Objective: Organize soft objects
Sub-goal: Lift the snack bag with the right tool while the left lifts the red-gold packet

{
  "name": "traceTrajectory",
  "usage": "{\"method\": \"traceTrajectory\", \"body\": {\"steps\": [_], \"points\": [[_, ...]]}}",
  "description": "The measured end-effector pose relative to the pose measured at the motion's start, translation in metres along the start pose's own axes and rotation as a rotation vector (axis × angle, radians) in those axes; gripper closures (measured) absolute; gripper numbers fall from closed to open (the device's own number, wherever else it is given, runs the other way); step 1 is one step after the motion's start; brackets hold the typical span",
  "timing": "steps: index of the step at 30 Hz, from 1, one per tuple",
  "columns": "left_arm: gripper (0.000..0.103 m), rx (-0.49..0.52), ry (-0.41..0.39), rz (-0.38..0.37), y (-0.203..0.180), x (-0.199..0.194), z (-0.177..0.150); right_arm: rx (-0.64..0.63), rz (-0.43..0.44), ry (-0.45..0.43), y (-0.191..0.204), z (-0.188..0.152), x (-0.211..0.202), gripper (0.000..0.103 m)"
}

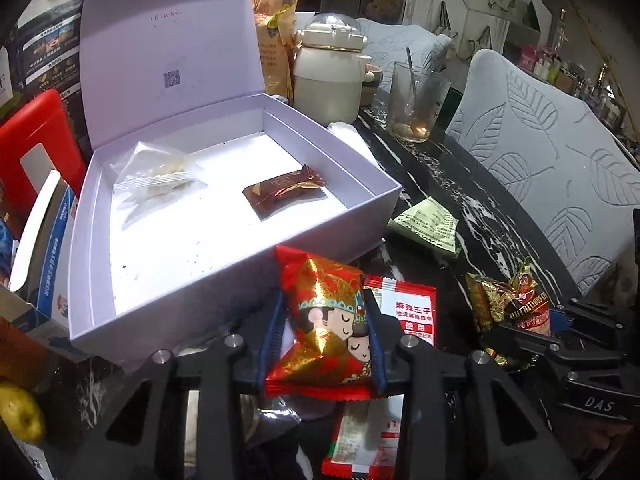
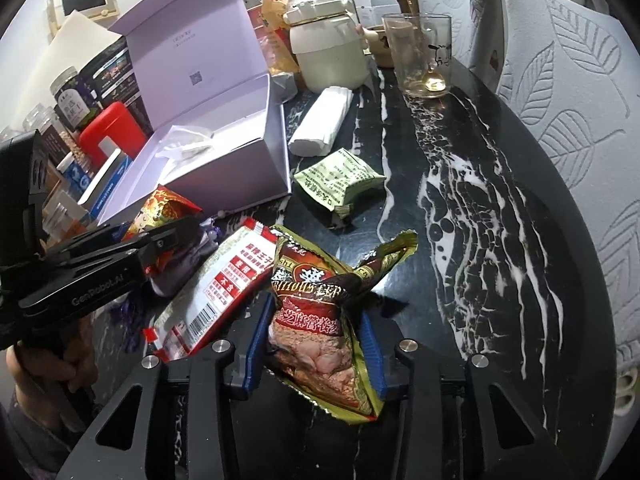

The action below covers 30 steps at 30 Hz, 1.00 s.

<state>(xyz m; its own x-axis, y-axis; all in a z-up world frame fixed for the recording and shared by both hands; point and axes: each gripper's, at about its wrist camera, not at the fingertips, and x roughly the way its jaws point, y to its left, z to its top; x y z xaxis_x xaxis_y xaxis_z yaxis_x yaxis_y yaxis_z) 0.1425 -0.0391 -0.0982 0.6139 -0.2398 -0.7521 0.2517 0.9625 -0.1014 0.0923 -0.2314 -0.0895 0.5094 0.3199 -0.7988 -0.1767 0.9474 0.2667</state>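
The left tongs [image 1: 324,336] are pinching a red-and-gold foil snack packet [image 1: 326,320]; the right tongs [image 2: 316,344] are pinching a crinkled green-and-brown cereal sachet [image 2: 320,320] above the black marble worktop [image 2: 480,208].

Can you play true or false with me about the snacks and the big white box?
1. The white box has its lid up. True.
2. The left gripper holds a red and gold snack packet. True.
3. The white box has nothing in it. False: a brown packet and a clear packet lie inside.
4. The right gripper is open with nothing between its fingers. False: it is shut on a brown and gold snack bag.
5. The green packet lies on the dark table, outside the box. True.
6. The glass cup is tipped over. False: it stands upright.
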Motion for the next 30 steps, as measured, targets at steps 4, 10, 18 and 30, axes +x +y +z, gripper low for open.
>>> {"method": "traceTrajectory", "body": {"steps": [4,10,18,30], "points": [[0.067,-0.004,-0.006,-0.006,-0.003,-0.008,-0.002,0.006,0.0,-0.009,0.001,-0.003,-0.005,0.066],[0.067,-0.006,-0.019,-0.012,-0.009,-0.024,-0.01,0.022,0.017,-0.03,0.003,-0.013,-0.018,0.073],[0.067,-0.006,-0.038,-0.013,-0.016,-0.051,-0.029,0.048,0.029,-0.053,0.007,-0.031,-0.037,0.074],[0.067,-0.035,-0.065,0.001,-0.01,-0.095,-0.065,0.025,0.061,-0.075,0.032,-0.062,-0.065,0.074]]}}
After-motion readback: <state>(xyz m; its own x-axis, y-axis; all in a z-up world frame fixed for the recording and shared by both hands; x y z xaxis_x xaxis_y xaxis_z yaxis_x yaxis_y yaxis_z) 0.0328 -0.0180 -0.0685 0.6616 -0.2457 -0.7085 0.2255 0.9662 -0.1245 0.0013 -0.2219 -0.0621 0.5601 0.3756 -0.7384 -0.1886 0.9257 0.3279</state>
